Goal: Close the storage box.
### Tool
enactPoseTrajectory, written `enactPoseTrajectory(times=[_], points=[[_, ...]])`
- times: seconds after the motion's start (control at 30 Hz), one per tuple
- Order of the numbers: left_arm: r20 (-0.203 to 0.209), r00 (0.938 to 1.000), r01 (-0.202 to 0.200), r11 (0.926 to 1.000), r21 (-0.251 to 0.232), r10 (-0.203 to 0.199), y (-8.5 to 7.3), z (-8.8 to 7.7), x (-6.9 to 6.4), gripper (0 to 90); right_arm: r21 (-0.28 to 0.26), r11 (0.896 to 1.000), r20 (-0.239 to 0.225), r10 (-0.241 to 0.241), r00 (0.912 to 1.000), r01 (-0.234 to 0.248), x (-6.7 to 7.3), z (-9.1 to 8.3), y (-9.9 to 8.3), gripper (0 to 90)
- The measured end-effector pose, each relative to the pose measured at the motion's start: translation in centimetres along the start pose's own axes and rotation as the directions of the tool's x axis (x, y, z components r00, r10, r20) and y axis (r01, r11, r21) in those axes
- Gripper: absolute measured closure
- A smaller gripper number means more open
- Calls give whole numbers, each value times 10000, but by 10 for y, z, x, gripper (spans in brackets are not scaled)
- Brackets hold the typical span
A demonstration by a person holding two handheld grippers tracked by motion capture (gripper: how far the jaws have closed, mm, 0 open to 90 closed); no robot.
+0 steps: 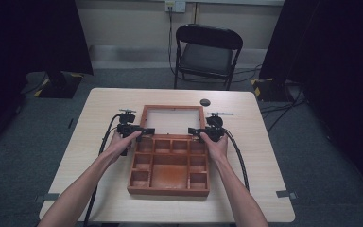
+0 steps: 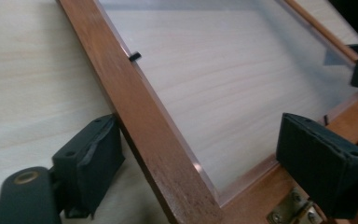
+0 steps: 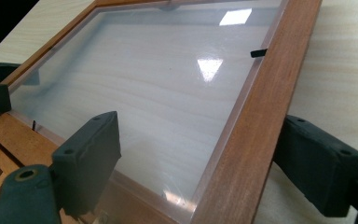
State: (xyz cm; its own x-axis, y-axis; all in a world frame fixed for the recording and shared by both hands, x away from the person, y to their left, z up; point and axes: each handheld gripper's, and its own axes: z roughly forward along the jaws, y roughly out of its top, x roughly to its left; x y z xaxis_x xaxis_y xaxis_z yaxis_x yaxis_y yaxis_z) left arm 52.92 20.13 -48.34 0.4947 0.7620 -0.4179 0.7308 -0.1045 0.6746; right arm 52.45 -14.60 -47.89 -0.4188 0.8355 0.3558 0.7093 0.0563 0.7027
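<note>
Your left tool (image 2: 186, 158) and right tool (image 3: 214, 163) each straddle a side rail of the glazed lid (image 1: 172, 119), jaws open, lid lying back on the bench (image 1: 255, 142). Close evenly, lift together.

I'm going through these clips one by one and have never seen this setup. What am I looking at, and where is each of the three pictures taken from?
No robot here: a person at a table holds a hand-operated gripper in each hand. The high view looks down from above; the other two come from cameras riding on each gripper, looking along its black fingers.

On the table lies an open wooden box with small compartments, its glass-paned lid folded back. A small dark round object lies behind it.

The left gripper straddles the lid's left frame rail, the right gripper the right rail. Gaps show beside the fingers, so neither is clamped yet.
</note>
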Motion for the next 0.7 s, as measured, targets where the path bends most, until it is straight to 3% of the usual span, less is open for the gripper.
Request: enactPoseTrajectory(times=[0.1,0.4,0.7], points=[[-217,9997,-96,10000,27,96,1,1,-3,136,-3,10000,-1,38,10000,-38,0,-1,0,169],[-307,9970,-718,9974,-7,717,5,-5,-7,168,-197,9992,205,-340,9992,344,3,-9,4,233],[-751,9902,-1209,9918,-407,1177,10,-18,-12,294,-620,9977,0,-291,9996,290,8,-20,10,234]])
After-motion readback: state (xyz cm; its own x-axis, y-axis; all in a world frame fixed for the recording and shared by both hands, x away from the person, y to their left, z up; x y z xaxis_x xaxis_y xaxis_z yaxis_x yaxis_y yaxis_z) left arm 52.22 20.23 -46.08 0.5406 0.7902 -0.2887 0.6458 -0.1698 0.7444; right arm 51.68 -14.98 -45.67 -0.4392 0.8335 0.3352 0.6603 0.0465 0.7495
